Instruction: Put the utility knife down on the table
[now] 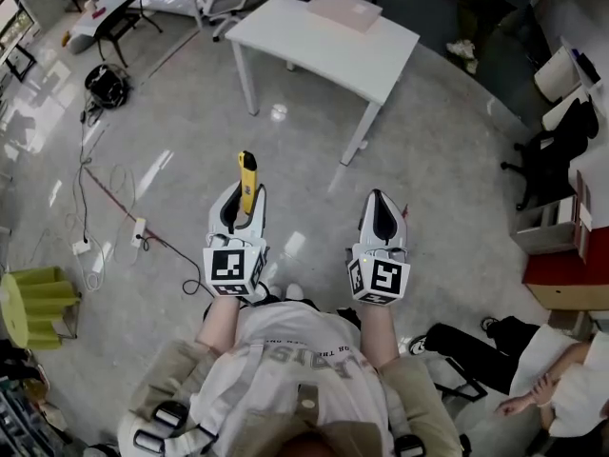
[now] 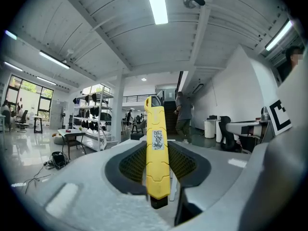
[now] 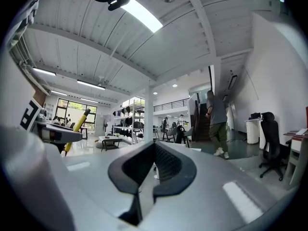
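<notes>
Where it grips, left hand-held gripper hides the utility knife (partly).

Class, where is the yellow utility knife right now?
Left of centre in the head view, the knife is clamped in the left gripper, sticking out forward over the floor, short of the white table.

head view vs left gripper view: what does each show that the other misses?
Head view only: the person's shirt and the right gripper tips, together with nothing between. Left gripper view only: the ceiling strip light, the printed label on the utility knife, and the pads pressing its sides. Both: that yellow knife clamped in the left gripper, not yet set down.
</notes>
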The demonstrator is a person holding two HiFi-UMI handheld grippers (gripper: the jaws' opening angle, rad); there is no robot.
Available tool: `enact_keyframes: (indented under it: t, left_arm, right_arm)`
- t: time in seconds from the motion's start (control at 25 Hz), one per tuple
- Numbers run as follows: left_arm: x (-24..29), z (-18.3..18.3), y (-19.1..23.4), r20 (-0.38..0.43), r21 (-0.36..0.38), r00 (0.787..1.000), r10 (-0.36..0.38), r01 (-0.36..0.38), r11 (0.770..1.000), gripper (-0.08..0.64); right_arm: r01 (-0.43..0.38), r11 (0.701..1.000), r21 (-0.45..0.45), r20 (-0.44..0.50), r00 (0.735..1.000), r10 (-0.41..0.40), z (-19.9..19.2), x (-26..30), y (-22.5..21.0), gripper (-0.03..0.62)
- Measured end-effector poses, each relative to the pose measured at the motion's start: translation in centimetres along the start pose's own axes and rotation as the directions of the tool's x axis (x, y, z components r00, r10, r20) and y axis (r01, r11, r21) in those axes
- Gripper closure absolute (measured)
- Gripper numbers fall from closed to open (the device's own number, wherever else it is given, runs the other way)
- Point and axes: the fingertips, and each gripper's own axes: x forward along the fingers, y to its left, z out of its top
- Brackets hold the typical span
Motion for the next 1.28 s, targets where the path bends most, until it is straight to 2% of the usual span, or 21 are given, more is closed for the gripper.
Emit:
enact_keyframes:
  t: [0.16,0.32,0.36,0.4,0.44,0.48,0.88,1.28]
  left_arm:
    - [0.3,-0.4,-0.3,-0.011,-0.003,1.0,-0.01,0.01,1.0,0.425]
    - [1.8,-0.5,-0.9,-0.025,0.0,1.0,-0.006,0.006,1.0,0.425]
    - [2.1,-0.6,-0.9,-0.03,-0.001,1.0,-0.005,0.005,1.0,0.425]
    - [2.5,-0.6,-0.9,-0.035,-0.002,0.999,-0.003,0.003,1.0,0.425]
    - [2.9,-0.6,-0.8,-0.038,-0.003,0.999,-0.003,0.003,1.0,0.425]
    - [3.4,-0.5,-0.7,-0.04,-0.002,0.999,-0.003,0.003,1.0,0.425]
    - [11.0,-1.5,3.3,-0.052,0.008,0.998,-0.029,0.029,1.0,0.425]
    - [22.5,1.0,9.6,-0.015,0.017,0.997,-0.079,0.079,0.997,0.425]
  right_arm:
    - [-0.002,1.0,0.022,-0.004,1.0,0.002,-0.7,0.5,-0.3,0.594]
    - [-0.017,0.991,0.134,0.023,1.0,0.014,-0.8,1.6,-2.1,0.591]
    - [-0.032,0.988,0.151,0.022,0.999,0.029,-0.8,1.9,-2.2,0.542]
    - [-0.048,0.986,0.159,0.019,0.999,0.046,-0.9,2.2,-2.3,0.414]
    - [-0.059,0.985,0.164,0.015,0.998,0.057,-0.9,2.6,-2.4,0.346]
    - [-0.062,0.984,0.168,0.012,0.998,0.061,-1.0,3.1,-2.6,0.336]
    - [0.0,0.979,0.202,-0.009,1.0,0.002,-3.5,10.2,-4.3,0.328]
    - [0.034,0.977,0.209,0.009,0.999,-0.037,-2.7,21.8,-4.7,0.328]
